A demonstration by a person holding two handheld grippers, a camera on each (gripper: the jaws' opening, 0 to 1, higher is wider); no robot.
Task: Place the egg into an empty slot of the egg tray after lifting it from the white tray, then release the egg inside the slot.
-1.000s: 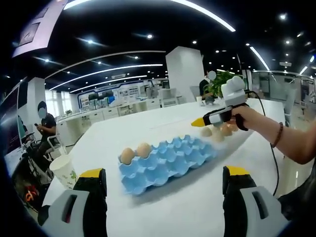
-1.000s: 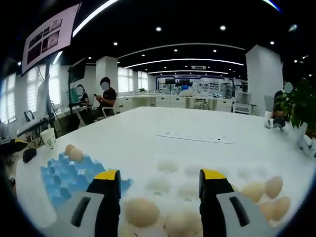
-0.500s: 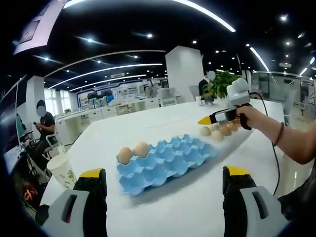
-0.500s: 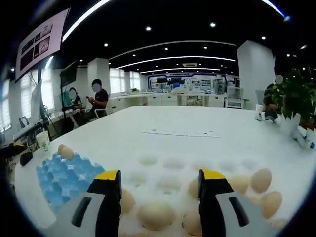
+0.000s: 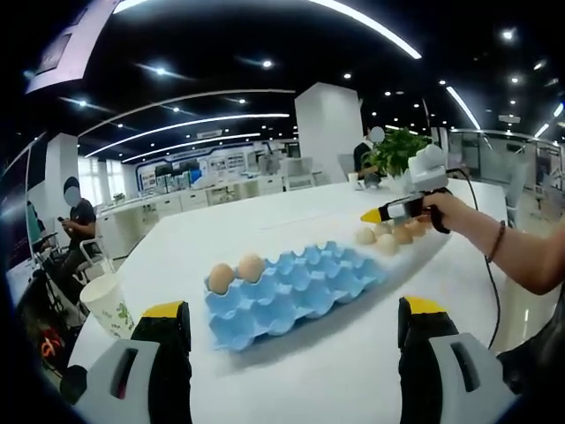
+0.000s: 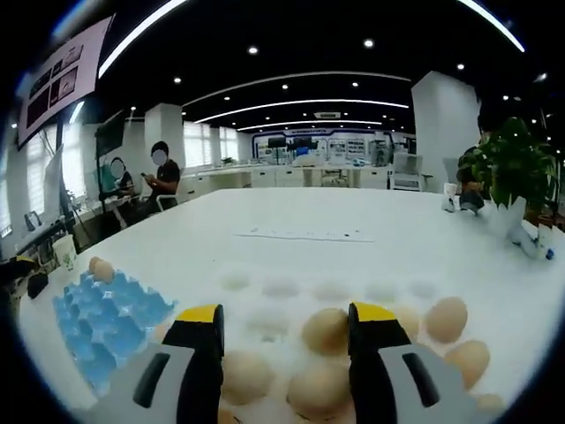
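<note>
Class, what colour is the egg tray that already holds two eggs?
The egg tray is light blue, clearest in the left gripper view.

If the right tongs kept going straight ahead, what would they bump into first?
Probably the tan egg lying between the right tongs in the white moulded tray; exact depth is hard to judge.

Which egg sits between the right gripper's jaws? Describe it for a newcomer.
On the long white table, find the white tray of tan eggs beside the blue egg tray. The egg lies framed between the open right gripper tips; neighbouring eggs lie nearer or off right.
</note>
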